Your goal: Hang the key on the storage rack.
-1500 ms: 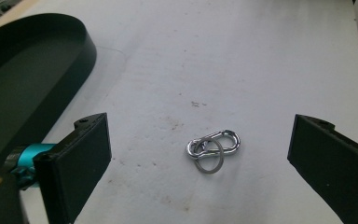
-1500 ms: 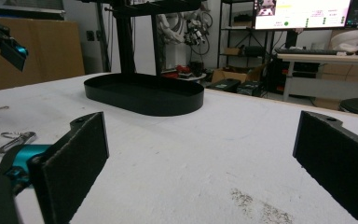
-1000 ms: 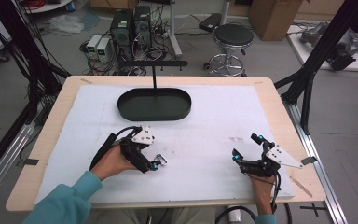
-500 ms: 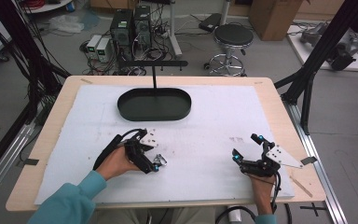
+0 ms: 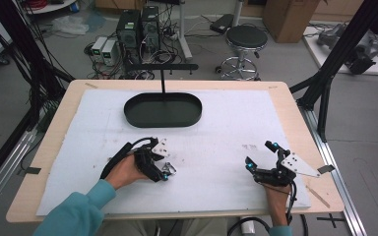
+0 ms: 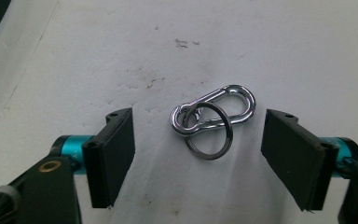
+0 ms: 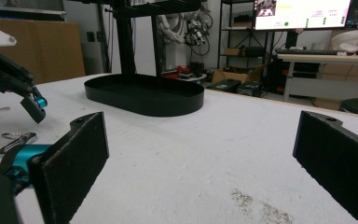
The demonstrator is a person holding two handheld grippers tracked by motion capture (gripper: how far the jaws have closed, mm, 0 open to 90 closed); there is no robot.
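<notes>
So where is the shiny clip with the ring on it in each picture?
High view: the clip lies on the white sheet, at the left gripper tips.
Left gripper view: the clip sits mid-picture between the open jaws, untouched.
Right gripper view: the clip lies at the far left edge.
Shared landmark: the black oval tray in the high and right gripper views.

Left gripper (image 5: 166, 171): forearm enters from 7 o'clock in the high view, tips pointing toward 4 o'clock, tilted down at the table. Jaws have just been closing, not yet together. Right gripper (image 5: 261, 155): wrist enters from 6 o'clock, tips toward 11 o'clock, jaws wide apart, nothing between.
</notes>
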